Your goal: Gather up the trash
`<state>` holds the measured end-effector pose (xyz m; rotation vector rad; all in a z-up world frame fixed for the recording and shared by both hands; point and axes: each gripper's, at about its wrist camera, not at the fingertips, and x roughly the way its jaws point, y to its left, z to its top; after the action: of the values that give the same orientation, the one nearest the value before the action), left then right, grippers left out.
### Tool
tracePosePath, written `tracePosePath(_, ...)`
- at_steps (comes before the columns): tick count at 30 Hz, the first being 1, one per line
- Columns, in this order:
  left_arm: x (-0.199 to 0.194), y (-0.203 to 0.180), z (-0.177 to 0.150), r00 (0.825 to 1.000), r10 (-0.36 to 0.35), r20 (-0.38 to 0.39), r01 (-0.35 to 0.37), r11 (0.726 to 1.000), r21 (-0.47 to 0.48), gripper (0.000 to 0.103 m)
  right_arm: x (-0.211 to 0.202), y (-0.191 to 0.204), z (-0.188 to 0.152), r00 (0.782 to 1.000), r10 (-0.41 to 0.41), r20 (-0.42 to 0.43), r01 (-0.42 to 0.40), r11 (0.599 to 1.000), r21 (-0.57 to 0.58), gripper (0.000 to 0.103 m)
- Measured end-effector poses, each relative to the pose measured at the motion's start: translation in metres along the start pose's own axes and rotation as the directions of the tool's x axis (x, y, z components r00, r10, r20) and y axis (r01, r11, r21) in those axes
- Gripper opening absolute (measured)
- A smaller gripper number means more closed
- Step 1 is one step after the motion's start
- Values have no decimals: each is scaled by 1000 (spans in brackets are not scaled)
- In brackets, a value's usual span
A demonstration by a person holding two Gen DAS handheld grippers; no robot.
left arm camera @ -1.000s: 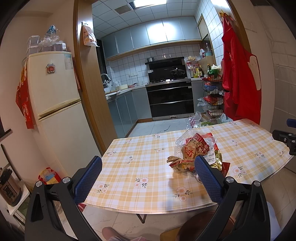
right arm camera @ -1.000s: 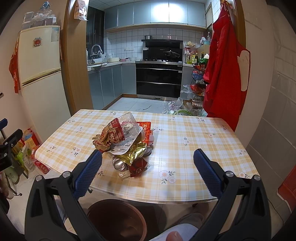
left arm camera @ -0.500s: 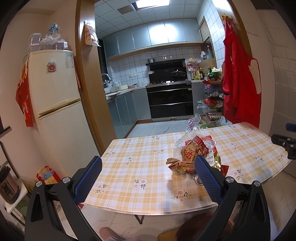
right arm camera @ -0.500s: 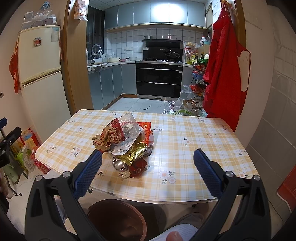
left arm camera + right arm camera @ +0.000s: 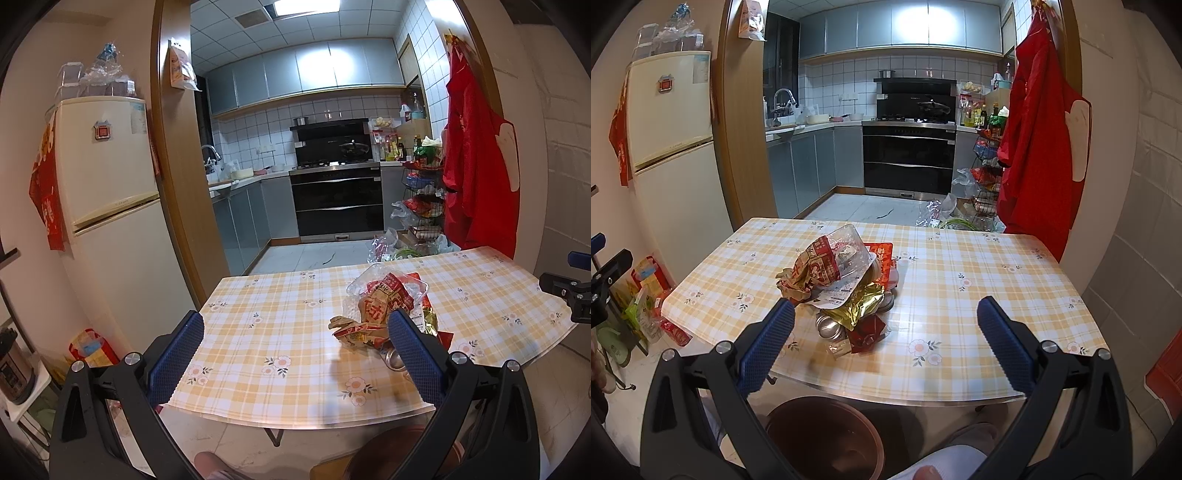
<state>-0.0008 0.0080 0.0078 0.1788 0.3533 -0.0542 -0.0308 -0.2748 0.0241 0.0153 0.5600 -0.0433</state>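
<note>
Gaping claws (image 5: pixel 293 341) (image 5: pixel 885 330) — trash (image 5: pixel 846 284) (untouched)

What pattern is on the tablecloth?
The tablecloth has yellow-and-white checks with little flowers. It shows best in the right wrist view.

Trash pile (image 5: pixel 846 284) blocks frame centre on table (image 5: pixel 979 295); bare cloth lies right of it; brown bin (image 5: pixel 823 435) sits under near edge.

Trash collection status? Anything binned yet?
Done: nothing visible. The trash pile sits whole on the table. In hand: nothing; left tongs and right tongs are open, short of the pile. Left: every piece into the bin below the table edge; its contents are unclear.
</note>
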Motion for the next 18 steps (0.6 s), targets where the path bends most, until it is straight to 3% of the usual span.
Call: tracePosePath(18,2,-7,-1,1000,-10,-2,10,1000,12,98,0,1,-1,1000,-1,-4,1,1000,-1,97)
